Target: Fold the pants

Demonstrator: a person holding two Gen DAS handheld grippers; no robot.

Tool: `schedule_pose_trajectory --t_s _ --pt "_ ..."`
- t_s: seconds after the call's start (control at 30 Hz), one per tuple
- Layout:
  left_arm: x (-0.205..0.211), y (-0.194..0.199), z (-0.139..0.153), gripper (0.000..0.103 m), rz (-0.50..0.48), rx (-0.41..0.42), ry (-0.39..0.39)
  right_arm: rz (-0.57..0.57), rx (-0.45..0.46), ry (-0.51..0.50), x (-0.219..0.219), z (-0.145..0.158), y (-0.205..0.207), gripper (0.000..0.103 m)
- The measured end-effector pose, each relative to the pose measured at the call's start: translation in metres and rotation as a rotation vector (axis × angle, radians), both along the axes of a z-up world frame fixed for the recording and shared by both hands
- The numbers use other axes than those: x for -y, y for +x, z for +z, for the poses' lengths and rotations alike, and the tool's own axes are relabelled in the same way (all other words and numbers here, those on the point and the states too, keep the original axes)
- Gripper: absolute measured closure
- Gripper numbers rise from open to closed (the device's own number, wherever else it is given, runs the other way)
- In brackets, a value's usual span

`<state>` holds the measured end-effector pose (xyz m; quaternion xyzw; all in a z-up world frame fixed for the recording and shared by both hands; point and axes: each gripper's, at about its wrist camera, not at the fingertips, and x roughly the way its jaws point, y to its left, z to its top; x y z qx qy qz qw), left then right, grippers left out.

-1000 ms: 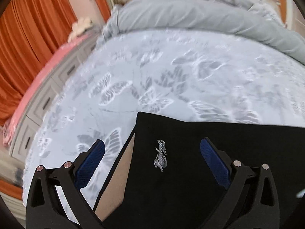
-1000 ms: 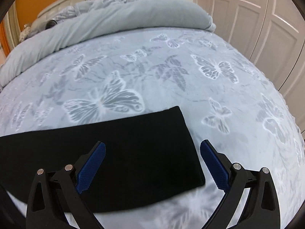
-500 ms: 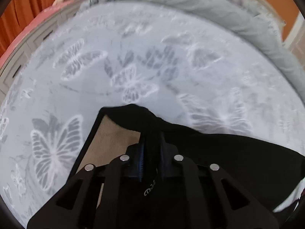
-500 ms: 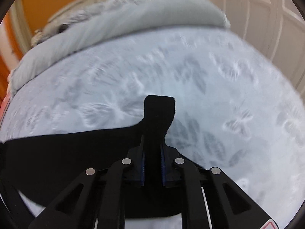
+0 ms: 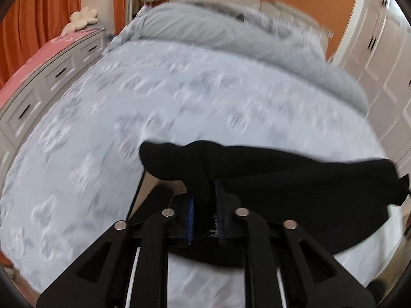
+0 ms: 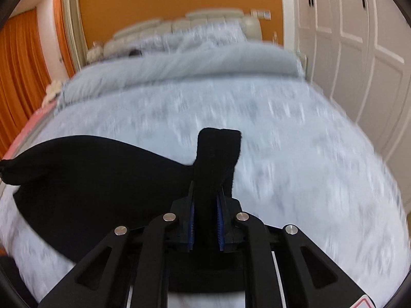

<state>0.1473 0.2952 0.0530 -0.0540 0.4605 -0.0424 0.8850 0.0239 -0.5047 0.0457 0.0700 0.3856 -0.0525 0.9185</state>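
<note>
The black pants hang lifted above the butterfly-print bedspread. In the left wrist view my left gripper pinches a bunched edge of them between its blue pads, and the cloth stretches away to the right. The pads still press the fabric while the jaws ease slightly apart. In the right wrist view my right gripper clamps the other end of the pants, a folded tab sticking up past the fingertips. Its jaws are also opening a little with the cloth between them. The rest of the pants sags to the left.
A rolled grey duvet and a padded headboard lie at the far end of the bed. A grey dresser with a pink top stands to the left. White wardrobe doors line the right side.
Both grippers went from wide open over the flat pants to clamped on the cloth. They then rose and swept forward, lifting the pants off the bed.
</note>
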Motion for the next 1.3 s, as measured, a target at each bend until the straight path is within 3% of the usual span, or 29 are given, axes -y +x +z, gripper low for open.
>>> schedule_pose_trajectory --t_s 0.03,0.07,0.13,0.17,0.23,0.3,0.37,0.4,0.47,0.5,0.7,0.73,0.83,0.9,0.97,1.03,1.1,1.2,1.3 --pt "-0.002 -0.008 -0.009 0.081 0.013 -0.021 0.017 -0.012 -0.023 -0.004 0.002 -0.010 -0.006 0.086" --pt "-0.011 -0.020 -0.029 0.067 0.054 -0.053 0.021 -0.040 -0.060 -0.017 0.004 -0.026 -0.017 0.082" --pt "-0.025 -0.037 -0.045 0.050 0.109 -0.059 0.016 -0.095 -0.093 -0.037 0.009 -0.045 -0.036 0.078" --pt "-0.036 -0.049 -0.053 0.047 0.156 -0.053 -0.011 -0.123 -0.085 -0.019 0.013 -0.048 -0.047 0.071" --pt "-0.051 -0.064 -0.055 0.045 0.212 -0.044 -0.088 -0.175 -0.037 0.036 0.017 -0.043 -0.070 0.064" --pt "-0.062 -0.084 -0.050 0.038 0.259 -0.021 -0.215 -0.194 0.016 0.059 0.010 -0.030 -0.087 0.063" --pt "-0.061 -0.096 -0.047 0.017 0.280 0.000 -0.302 -0.158 0.052 0.067 -0.011 -0.019 -0.096 0.063" --pt "-0.057 -0.097 -0.048 0.014 0.295 -0.001 -0.329 -0.119 0.081 0.067 -0.029 -0.009 -0.096 0.062" --pt "-0.049 -0.090 -0.059 0.013 0.305 -0.049 -0.397 -0.046 0.116 0.067 -0.062 0.001 -0.092 0.045" --pt "-0.043 -0.082 -0.065 0.013 0.293 -0.081 -0.449 -0.007 0.132 0.067 -0.083 0.005 -0.086 0.042" --pt "-0.034 -0.038 -0.089 0.013 0.323 -0.252 -0.794 0.243 0.106 0.135 -0.197 0.001 -0.039 0.041" --pt "-0.034 -0.032 -0.093 0.016 0.333 -0.284 -0.821 0.270 0.102 0.136 -0.212 -0.002 -0.034 0.041" --pt "-0.026 -0.005 -0.106 0.098 0.302 -0.404 -0.814 0.333 0.092 0.151 -0.253 -0.014 -0.019 0.041" --pt "-0.025 0.014 -0.095 0.100 0.303 -0.394 -0.782 0.351 0.060 0.137 -0.274 -0.026 -0.008 0.041" --pt "-0.018 0.025 -0.044 0.100 0.202 -0.222 -0.690 0.352 0.054 0.098 -0.288 -0.031 -0.006 0.041" --pt "-0.001 0.013 0.015 0.099 0.032 0.014 -0.587 0.355 0.068 0.092 -0.288 -0.032 -0.006 0.041" --pt "0.010 -0.007 0.027 0.099 -0.054 0.096 -0.511 0.346 0.069 0.098 -0.288 -0.034 -0.006 0.041" --pt "0.004 -0.035 -0.024 0.095 -0.040 0.016 -0.437 0.318 0.035 0.099 -0.280 -0.042 -0.001 0.041" --pt "-0.022 -0.055 -0.097 0.097 0.071 -0.163 -0.414 0.316 0.011 0.129 -0.279 -0.045 -0.001 0.041"
